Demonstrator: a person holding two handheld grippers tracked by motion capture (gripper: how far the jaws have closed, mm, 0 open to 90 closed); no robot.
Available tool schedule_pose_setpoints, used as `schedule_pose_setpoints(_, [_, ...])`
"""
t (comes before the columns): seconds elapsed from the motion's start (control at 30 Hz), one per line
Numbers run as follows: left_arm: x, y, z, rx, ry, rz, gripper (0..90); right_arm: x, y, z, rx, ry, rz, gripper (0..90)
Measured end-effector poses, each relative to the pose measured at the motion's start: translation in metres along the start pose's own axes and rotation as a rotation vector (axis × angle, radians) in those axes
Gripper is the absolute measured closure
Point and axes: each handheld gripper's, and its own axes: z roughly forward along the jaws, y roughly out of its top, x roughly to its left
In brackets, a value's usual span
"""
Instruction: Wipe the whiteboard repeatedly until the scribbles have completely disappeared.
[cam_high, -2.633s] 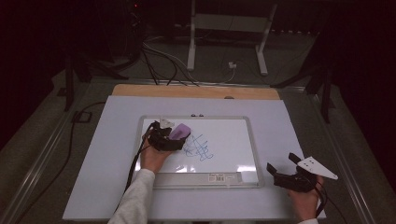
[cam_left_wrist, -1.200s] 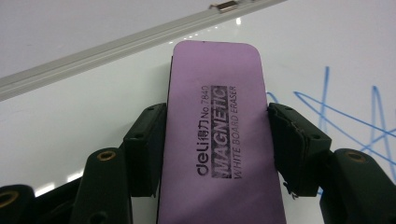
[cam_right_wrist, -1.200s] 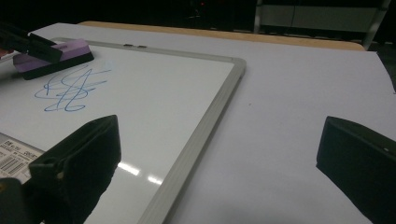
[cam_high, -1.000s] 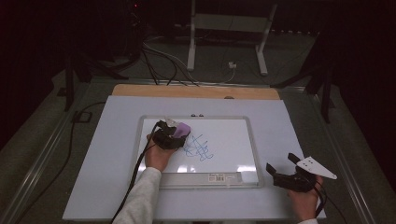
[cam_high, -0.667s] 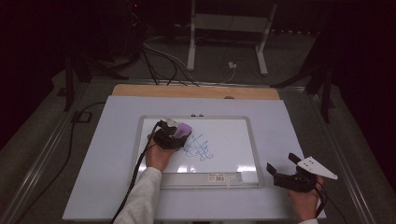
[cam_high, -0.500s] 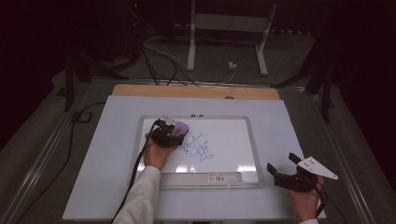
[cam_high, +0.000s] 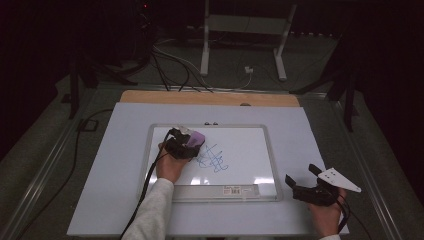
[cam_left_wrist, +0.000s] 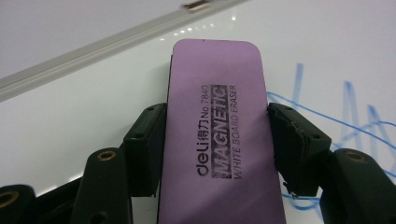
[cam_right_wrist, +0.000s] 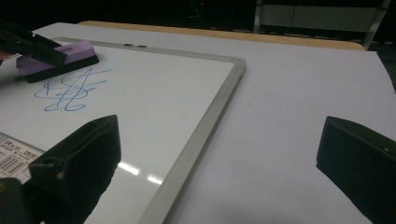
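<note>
Eraser work is the step in hand: the left gripper has its two black jaws closed on the long sides of the purple magnetic whiteboard eraser, pads pressing its edges, and holds it flat on the whiteboard. In the high view the left gripper sits at the board's upper left part, the eraser poking out ahead of it. Just to the gripper's right and slightly nearer the person lies the blue scribble, its closest strokes almost at the eraser's side; none of it looks wiped yet. I judge that the wiping pass is about to start or is between strokes. The next move calls for keeping the eraser's felt face flat and pressed down, then sliding it sideways over the ink, with the grip firm enough that the block does not twist out.

Well apart, off the board's lower right corner, the right gripper rests on the white counter with its jaws spread wide and nothing between them; its own view looks across the whiteboard toward the eraser.

Against the earliest frame, the left gripper and eraser sit a little farther toward the board's top edge and slightly left, while the scribble looks unchanged and the right gripper has kept its place.
</note>
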Motion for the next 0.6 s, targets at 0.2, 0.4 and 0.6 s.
schedule_pose_setpoints(0.2, [0.004, 0.001, 0.001, 0.005, 0.016, -0.015, 41.9, 0.000, 0.000, -0.001, -0.003, -0.002, 0.005, 0.0])
schedule_pose_setpoints(0.4, [0.014, 0.003, 0.001, 0.012, 0.046, -0.062, 41.9, -0.001, 0.000, -0.001, -0.004, -0.003, 0.007, 0.0])
schedule_pose_setpoints(0.6, [-0.005, 0.001, 0.001, 0.006, -0.036, 0.028, 42.0, 0.000, 0.000, 0.000, 0.000, 0.000, 0.001, 0.0])
